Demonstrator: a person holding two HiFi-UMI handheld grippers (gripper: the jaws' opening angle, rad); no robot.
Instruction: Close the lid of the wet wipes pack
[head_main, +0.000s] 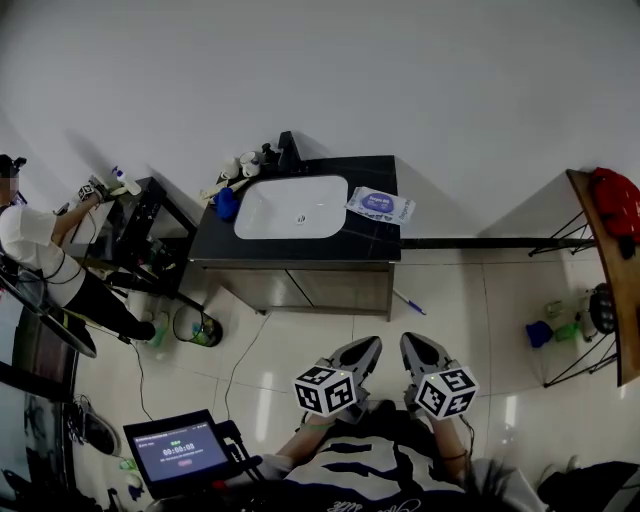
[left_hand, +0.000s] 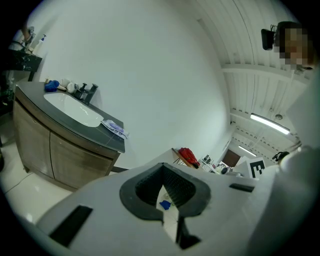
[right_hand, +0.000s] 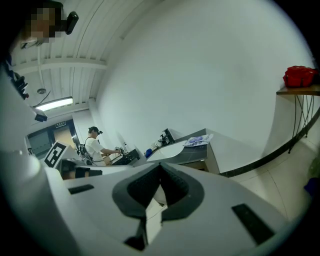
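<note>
wipes pack (head_main: 380, 205) on counter (head_main: 372, 241) right of basin (head_main: 275, 215), faucet (head_main: 287, 151) behind basin

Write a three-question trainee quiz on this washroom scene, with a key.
1. True or false: in the head view, the wet wipes pack lies on the dark countertop, to the right of the white sink basin.
2. Fill in: the left gripper and the right gripper each have their jaws ___, with nothing between them.
3. What touches the pack? A) the left gripper B) the right gripper C) neither gripper

Key: 1 true; 2 shut; 3 C
</note>
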